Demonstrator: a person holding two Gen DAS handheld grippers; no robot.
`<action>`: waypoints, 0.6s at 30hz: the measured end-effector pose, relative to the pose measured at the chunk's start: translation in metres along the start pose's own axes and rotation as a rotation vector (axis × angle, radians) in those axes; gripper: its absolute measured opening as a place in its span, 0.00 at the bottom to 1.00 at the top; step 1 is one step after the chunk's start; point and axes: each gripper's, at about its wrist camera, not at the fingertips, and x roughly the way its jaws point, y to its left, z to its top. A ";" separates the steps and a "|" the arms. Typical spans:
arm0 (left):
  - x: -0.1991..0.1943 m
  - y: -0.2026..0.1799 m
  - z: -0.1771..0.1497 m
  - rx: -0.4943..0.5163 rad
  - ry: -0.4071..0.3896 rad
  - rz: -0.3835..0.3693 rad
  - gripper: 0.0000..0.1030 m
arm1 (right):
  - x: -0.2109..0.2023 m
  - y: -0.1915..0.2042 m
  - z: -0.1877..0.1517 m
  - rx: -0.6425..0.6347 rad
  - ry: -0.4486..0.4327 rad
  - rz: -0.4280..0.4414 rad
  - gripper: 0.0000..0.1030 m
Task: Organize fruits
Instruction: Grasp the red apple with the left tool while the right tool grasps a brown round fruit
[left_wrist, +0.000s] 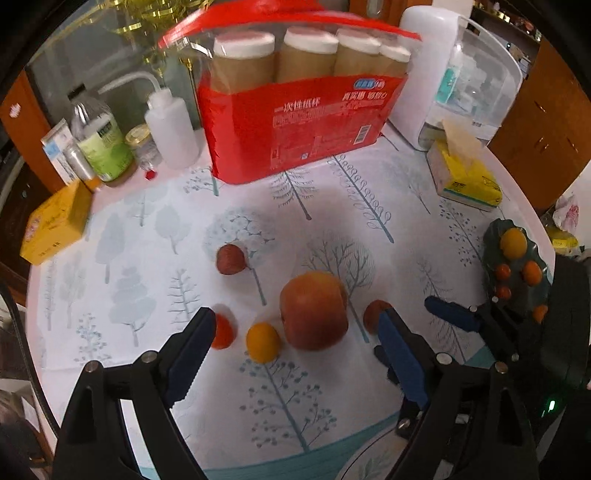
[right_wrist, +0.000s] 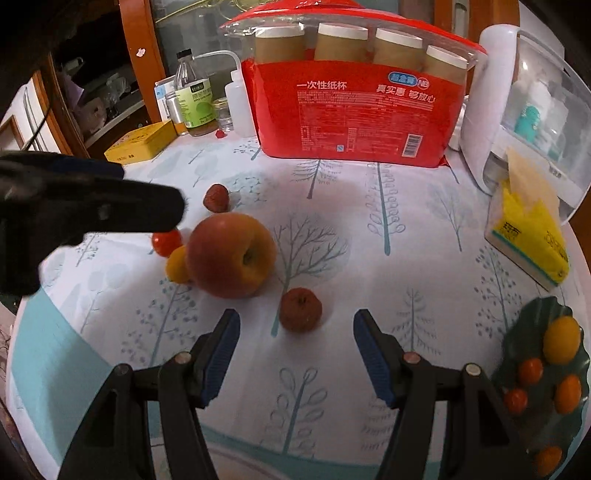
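A large red apple (left_wrist: 314, 310) (right_wrist: 231, 254) lies on the tree-print tablecloth with a yellow fruit (left_wrist: 263, 341) (right_wrist: 177, 266), a red tomato (left_wrist: 223, 332) (right_wrist: 167, 240) and two dark red fruits (left_wrist: 231, 258) (right_wrist: 300, 309) around it. My left gripper (left_wrist: 297, 332) is open and empty just short of the apple and yellow fruit. My right gripper (right_wrist: 295, 328) is open and empty, with the near dark red fruit just ahead between its tips. A dark green plate (left_wrist: 524, 299) (right_wrist: 532, 317) at the right holds several small orange, red and yellow fruits.
At the back stand a red pack of paper cups (right_wrist: 362, 96), a white appliance (right_wrist: 487, 110), bottles (right_wrist: 195, 99) and a yellow tin (right_wrist: 142, 142). A yellow tissue pack (right_wrist: 528, 229) lies right. The table edge curves near the plate.
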 end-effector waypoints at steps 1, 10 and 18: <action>0.008 0.001 0.002 -0.012 0.014 -0.015 0.85 | 0.003 0.000 0.000 -0.001 -0.003 0.001 0.62; 0.054 0.006 0.005 -0.046 0.093 -0.058 0.85 | 0.024 0.005 -0.010 -0.018 -0.026 -0.034 0.62; 0.078 0.004 0.002 -0.061 0.129 -0.061 0.82 | 0.035 0.001 -0.015 0.009 -0.030 -0.034 0.48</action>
